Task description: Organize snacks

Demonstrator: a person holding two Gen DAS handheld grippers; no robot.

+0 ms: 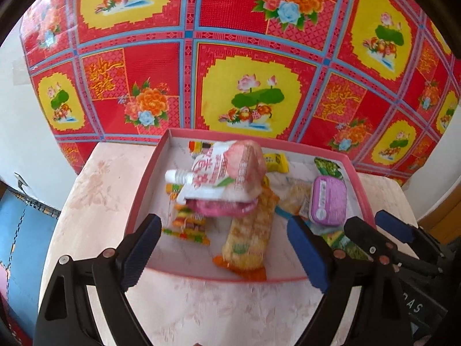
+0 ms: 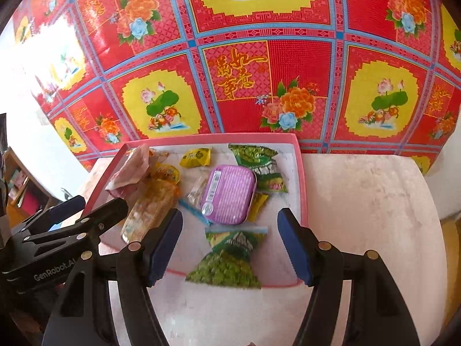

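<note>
The left gripper (image 1: 227,248) is made of black plastic arms shaped like a big V, with two dark blue pads (image 1: 144,248) at the tips and little round shiny screws on the joints. The right gripper (image 2: 230,245) looks the same — black arms, blue pads (image 2: 294,248), copper-coloured screws. White letters are printed on the black body of one — "GenRobot.AI".

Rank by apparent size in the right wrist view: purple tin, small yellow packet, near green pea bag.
1. near green pea bag, though nearest the camera, so unsure
2. purple tin
3. small yellow packet
</note>
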